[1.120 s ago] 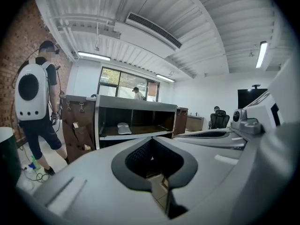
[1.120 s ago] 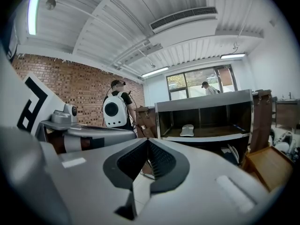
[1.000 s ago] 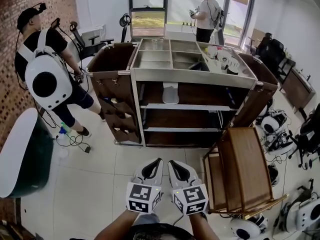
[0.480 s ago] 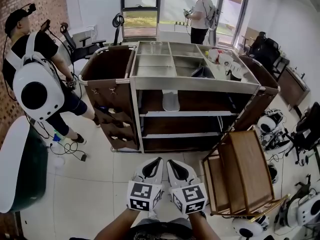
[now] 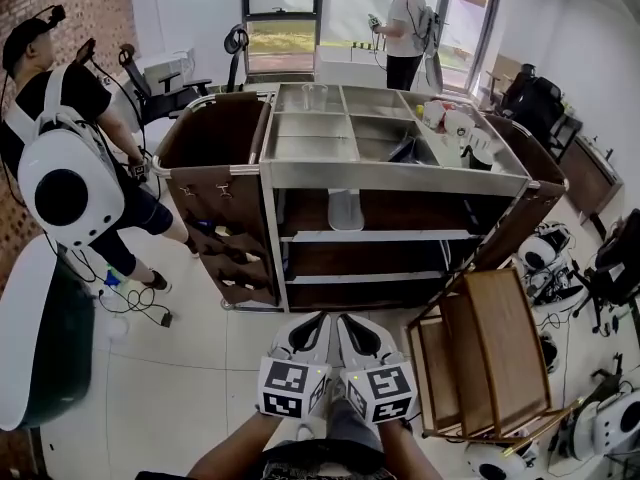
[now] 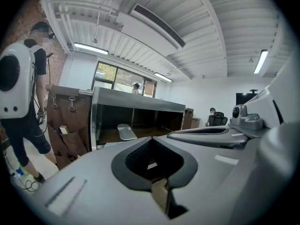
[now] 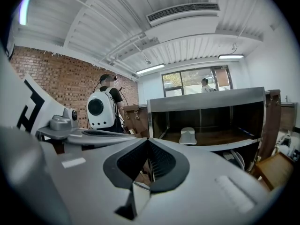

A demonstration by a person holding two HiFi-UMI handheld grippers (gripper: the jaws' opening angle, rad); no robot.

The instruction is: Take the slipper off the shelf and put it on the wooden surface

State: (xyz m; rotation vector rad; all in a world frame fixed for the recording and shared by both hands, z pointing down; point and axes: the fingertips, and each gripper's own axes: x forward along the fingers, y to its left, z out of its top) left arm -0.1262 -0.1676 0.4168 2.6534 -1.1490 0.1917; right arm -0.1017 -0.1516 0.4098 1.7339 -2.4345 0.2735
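Slipper (image 5: 345, 210) nearer than before

The room is bright: daylight pours through the windows (image 5: 283, 13) and strip lights (image 6: 90, 48) glow on the ceiling (image 6: 197, 27), while the shelves (image 5: 380, 235) sit in shade. Both gripper views bulge into black corners, and whatever is nearest the lens looks soft.

Left gripper (image 5: 312, 325) and right gripper (image 5: 348, 325) point forward side by side, jaws together, nothing between them.
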